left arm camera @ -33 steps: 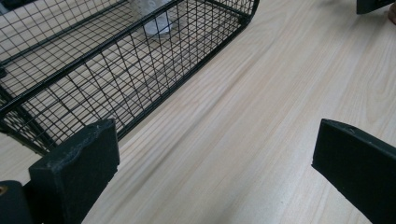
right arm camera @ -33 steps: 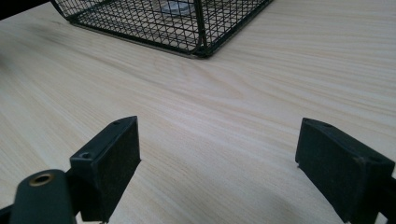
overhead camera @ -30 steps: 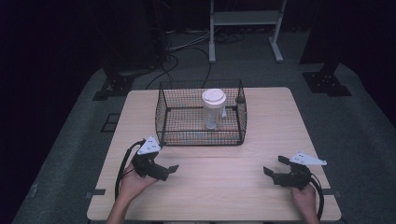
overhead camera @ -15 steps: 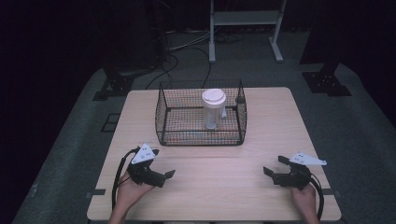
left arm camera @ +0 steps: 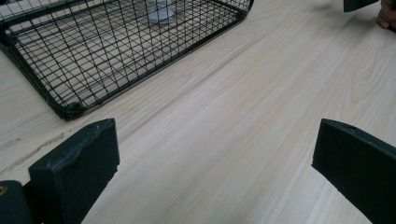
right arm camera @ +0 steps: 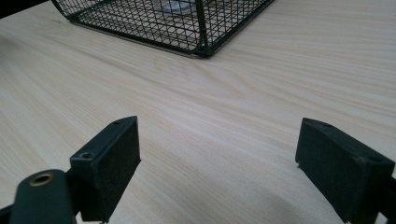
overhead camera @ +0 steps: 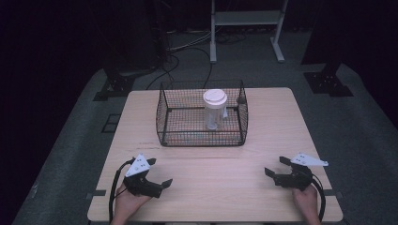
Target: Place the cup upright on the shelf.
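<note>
Both tongs are sitting low over the near edge of the table, and I am holding each one with its jaws spread wide and nothing between them. That light wooden table is taking up the middle of the high view, standing on grey floor with dark stands and cables behind it. A black wire basket is resting on the far half of the table, roughly centred, and it is showing again at the top of the left gripper view and the right gripper view. Inside the basket, toward its right rear, a clear cup with a white lid is standing upright. My left tongs are lying at the near left, pointing rightward, with my hand wrapping the grip from below and a cable looping off its left side. My right tongs are lying at the near right, pointing leftward, well apart from the left ones, with my other hand behind them. Bare wood is lying between the jaws in both gripper views.
</note>
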The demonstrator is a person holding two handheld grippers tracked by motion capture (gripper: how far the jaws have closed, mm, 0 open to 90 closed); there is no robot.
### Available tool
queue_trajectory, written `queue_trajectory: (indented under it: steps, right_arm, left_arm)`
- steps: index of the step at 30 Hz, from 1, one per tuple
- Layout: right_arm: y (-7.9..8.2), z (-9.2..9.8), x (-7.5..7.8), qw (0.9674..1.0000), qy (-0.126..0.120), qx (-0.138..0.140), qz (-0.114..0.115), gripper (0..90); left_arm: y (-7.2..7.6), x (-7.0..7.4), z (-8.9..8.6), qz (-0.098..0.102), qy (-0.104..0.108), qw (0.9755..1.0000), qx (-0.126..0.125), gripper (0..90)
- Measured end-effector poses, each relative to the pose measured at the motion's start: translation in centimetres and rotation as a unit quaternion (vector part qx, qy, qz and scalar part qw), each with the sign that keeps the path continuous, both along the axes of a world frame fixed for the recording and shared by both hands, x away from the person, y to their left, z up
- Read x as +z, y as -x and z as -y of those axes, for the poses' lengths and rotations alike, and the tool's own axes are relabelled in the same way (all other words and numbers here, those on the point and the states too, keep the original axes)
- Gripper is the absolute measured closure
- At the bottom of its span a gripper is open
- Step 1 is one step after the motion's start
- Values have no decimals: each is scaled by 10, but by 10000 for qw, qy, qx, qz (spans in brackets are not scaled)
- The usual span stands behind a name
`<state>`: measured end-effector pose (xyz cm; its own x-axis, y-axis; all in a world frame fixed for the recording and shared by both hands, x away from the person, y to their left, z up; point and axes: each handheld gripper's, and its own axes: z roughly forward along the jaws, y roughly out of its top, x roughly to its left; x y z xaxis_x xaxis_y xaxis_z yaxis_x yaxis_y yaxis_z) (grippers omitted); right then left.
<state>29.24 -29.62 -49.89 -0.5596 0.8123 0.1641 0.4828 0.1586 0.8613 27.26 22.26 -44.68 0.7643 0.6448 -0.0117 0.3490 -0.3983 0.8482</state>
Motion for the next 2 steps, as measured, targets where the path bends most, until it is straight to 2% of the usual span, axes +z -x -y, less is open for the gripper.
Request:
queue_trajectory:
  steps: [2]
  right_arm:
    - [0,0,0,10000,2,7,10,129]
  left_arm:
    - [5,-4,-1,24,39,10000,33,0]
